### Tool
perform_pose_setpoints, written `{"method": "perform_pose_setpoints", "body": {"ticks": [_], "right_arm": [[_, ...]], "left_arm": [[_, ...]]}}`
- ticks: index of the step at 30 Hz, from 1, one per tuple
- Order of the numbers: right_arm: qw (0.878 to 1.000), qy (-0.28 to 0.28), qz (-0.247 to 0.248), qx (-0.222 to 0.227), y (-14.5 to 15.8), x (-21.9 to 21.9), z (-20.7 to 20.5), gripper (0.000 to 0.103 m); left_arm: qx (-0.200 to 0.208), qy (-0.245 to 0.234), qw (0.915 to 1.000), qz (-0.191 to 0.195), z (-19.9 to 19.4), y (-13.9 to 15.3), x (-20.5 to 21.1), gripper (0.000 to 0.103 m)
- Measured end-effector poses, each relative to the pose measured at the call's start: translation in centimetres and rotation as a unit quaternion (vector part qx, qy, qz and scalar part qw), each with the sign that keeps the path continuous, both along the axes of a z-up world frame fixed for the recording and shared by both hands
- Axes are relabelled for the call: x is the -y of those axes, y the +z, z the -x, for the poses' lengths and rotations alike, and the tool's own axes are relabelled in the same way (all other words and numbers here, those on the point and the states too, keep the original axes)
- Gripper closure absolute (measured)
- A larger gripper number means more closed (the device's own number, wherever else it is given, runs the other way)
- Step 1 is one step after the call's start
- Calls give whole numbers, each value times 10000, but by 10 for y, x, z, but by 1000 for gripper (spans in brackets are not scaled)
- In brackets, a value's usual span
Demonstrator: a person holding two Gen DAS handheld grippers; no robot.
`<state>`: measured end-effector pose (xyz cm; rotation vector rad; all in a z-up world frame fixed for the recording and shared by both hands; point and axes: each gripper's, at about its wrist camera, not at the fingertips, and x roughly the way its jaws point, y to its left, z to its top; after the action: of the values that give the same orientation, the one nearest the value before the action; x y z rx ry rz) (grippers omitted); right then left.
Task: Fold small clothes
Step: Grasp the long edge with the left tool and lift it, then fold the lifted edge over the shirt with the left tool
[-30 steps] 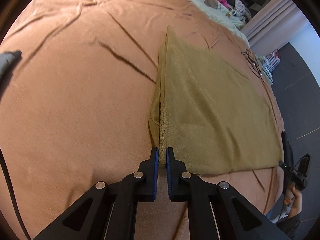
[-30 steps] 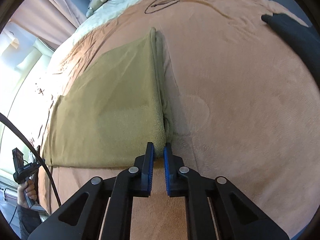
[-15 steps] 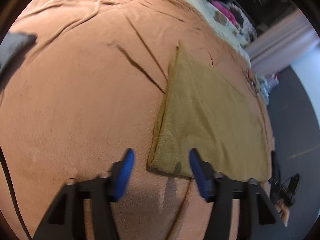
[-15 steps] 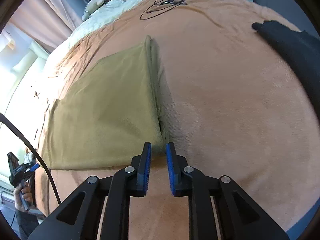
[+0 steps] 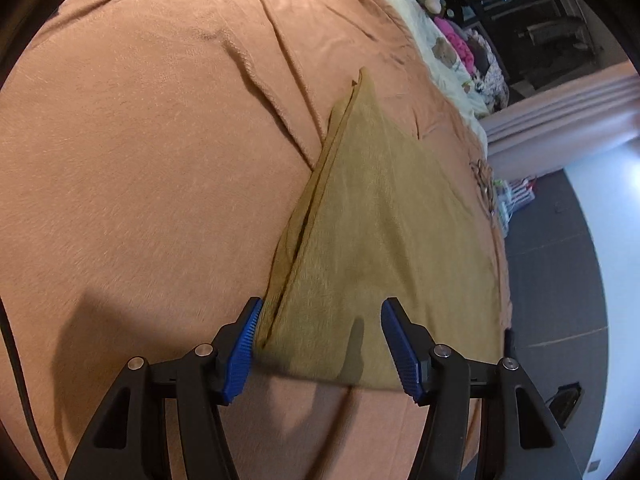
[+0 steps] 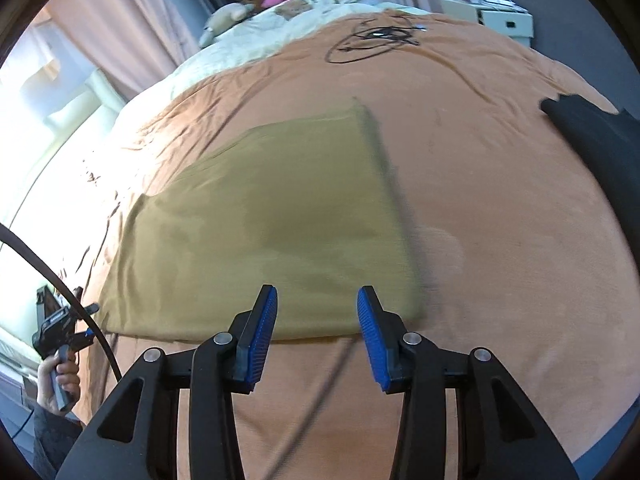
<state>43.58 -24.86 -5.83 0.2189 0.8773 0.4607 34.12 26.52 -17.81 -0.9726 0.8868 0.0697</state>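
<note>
window glare at left, fisheye-bent edges, slight motion blur

A wide bed with an orange-brown blanket (image 6: 500, 200) filled most of both views, and a pale yellow quilt (image 6: 280, 36) with a plush toy (image 6: 224, 20) lay at its far end, toward 11 o'clock in the right wrist view. Pink curtains (image 6: 112, 28) hung at 10 o'clock, where bright daylight came in. A white drawer unit (image 6: 492, 20) stood at 1 o'clock on a dark grey floor (image 5: 560, 280).
</note>
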Motion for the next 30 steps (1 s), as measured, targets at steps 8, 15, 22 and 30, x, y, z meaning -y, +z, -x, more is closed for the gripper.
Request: {"method": "perform_pose_setpoints", "body": {"ticks": [8, 15, 22, 30], "right_arm": [[9991, 319, 137, 248, -2, -53, -7, 64], [9965, 785, 262, -84, -20, -106, -31, 64], [9942, 992, 292, -292, -28, -136, -49, 79], [9901, 1173, 320, -705, -58, -160, -57, 93]], "left_arm": [[104, 120, 9993, 346, -6, -13, -4, 92], [556, -7, 9979, 323, 4, 11, -5, 96], [885, -161, 9954, 342, 3, 38, -3, 97], [1234, -373, 9910, 356, -14, 79, 7, 97]]}}
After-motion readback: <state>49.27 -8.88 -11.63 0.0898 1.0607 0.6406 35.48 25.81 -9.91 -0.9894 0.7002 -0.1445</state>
